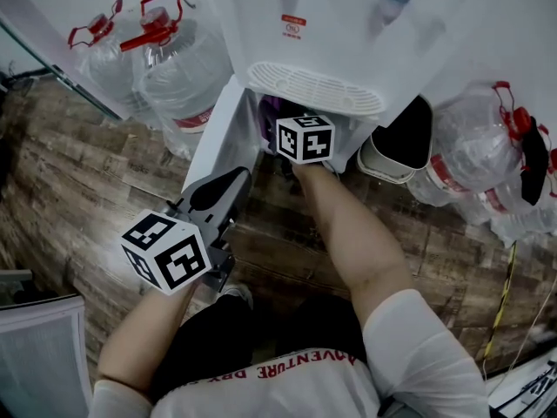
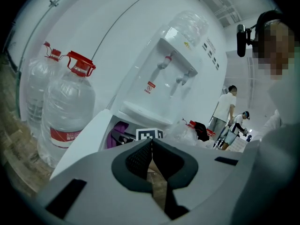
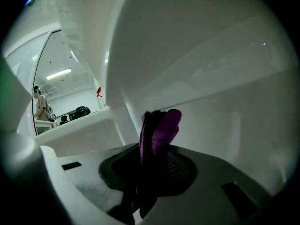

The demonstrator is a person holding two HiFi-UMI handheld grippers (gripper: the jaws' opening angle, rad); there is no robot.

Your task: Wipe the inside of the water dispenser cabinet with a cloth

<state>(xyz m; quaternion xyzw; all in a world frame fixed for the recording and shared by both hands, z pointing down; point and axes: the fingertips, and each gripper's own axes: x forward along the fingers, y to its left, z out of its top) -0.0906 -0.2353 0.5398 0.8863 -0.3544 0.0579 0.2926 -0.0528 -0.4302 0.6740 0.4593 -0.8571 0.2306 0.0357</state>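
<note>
The purple cloth is a bunched, upright fold. It is pinched between the closed jaws of the right gripper and sticks out past their tips, inside the water dispenser cabinet. White cabinet walls crowd in ahead of this gripper and on its right, and the opening lies to its left. Whether the cloth touches the wall is unclear. The left gripper hangs outside, with its tips near the open cabinet door and its jaws together on nothing.

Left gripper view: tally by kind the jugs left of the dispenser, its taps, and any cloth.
jugs: 2
taps: 2
cloth: 1
Total: 5
</note>
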